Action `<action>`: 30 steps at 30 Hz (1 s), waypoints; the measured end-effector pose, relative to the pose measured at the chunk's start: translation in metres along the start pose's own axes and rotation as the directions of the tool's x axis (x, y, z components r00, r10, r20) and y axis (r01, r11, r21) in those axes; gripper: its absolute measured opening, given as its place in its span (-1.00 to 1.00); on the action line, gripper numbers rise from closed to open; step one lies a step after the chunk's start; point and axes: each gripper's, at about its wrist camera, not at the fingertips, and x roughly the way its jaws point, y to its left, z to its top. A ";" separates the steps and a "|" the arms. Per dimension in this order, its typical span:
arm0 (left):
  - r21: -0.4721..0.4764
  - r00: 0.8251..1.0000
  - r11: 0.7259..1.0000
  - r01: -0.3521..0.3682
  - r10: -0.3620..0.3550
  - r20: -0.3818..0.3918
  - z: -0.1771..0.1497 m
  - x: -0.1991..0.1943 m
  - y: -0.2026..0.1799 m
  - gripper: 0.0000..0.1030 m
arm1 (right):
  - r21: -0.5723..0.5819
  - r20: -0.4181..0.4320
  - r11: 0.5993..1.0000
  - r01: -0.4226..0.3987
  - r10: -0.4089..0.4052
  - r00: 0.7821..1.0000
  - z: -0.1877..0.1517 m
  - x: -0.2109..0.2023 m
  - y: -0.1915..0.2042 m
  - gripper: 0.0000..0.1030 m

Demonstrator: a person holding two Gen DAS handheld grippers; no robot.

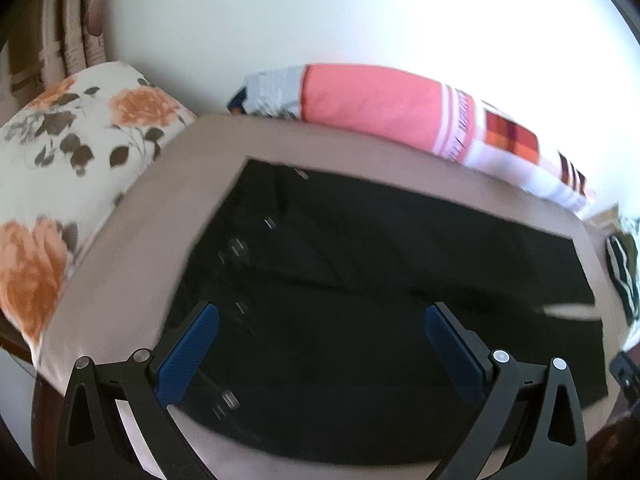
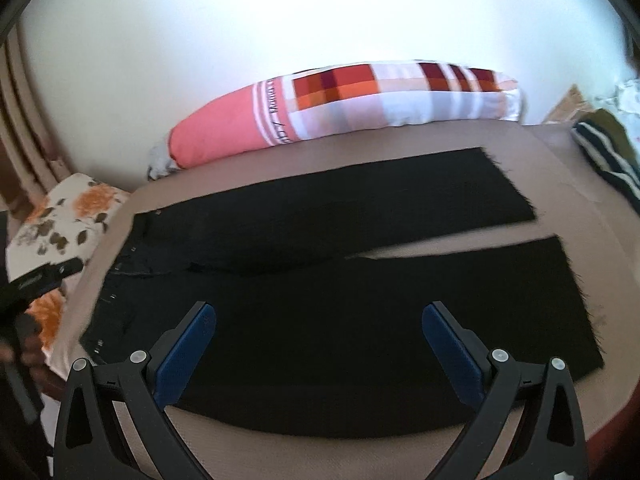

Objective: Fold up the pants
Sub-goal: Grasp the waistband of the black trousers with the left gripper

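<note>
Black pants [image 2: 340, 264] lie flat on a beige bed surface [image 2: 400, 136], waistband at the left, the two legs spread to the right with a narrow gap between them. In the left wrist view the pants [image 1: 380, 264] fill the middle, with the waistband and its metal studs nearest. My left gripper [image 1: 320, 336] is open and empty, held above the waist end. My right gripper [image 2: 320, 336] is open and empty, held above the near leg. The left gripper also shows at the left edge of the right wrist view [image 2: 44, 276].
A long pink, white and orange bolster [image 2: 340, 100] lies along the far edge by the wall. A floral pillow [image 1: 72, 152] sits at the left end of the bed. Striped dark fabric [image 2: 608, 156] lies at the right end.
</note>
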 end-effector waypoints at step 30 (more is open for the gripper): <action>-0.389 0.791 0.793 0.469 -0.573 -0.213 0.122 0.262 0.168 -0.12 | 0.011 -0.221 0.998 -0.055 0.056 0.974 0.066 0.168 0.088 1.00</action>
